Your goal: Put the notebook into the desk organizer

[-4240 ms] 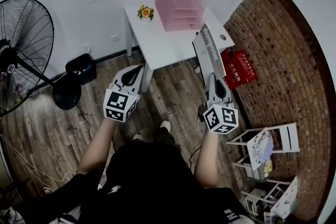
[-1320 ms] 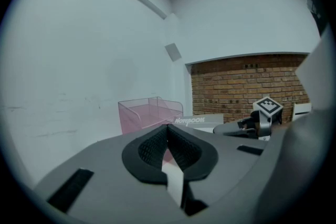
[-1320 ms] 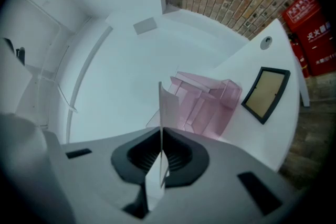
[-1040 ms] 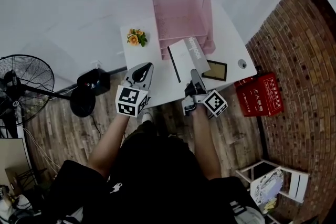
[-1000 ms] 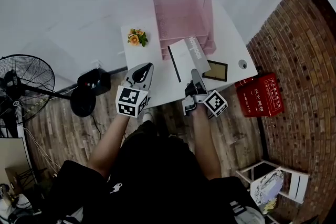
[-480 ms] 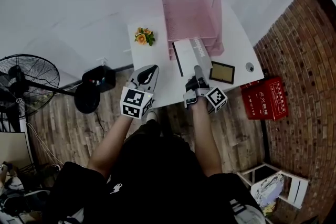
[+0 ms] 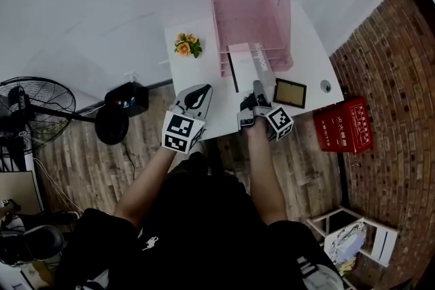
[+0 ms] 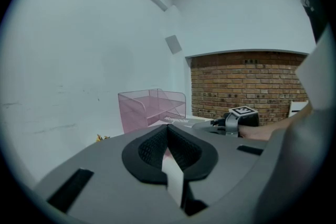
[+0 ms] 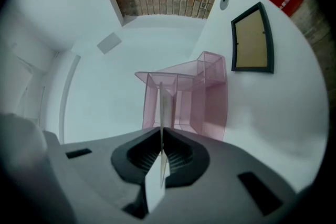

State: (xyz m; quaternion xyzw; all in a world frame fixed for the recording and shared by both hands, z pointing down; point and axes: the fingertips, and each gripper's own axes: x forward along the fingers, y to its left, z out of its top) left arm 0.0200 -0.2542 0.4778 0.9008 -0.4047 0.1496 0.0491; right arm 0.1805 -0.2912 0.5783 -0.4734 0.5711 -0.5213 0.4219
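A grey-and-white notebook is clamped by its near edge in my right gripper, which is shut on it. Its far end reaches the front of the pink mesh desk organizer on the white table. In the right gripper view the notebook shows edge-on between the jaws, lined up with the organizer. My left gripper hovers over the table's near edge, shut and empty. From the left gripper view the organizer stands ahead.
A dark picture frame lies on the table right of the right gripper, with a small flower bunch at the back left. On the floor are a red box, a black bin and a fan. Brick wall on the right.
The right gripper has carried the notebook forward over the table until its far end meets the organizer's front. The left gripper has drifted slightly right and forward, still shut.
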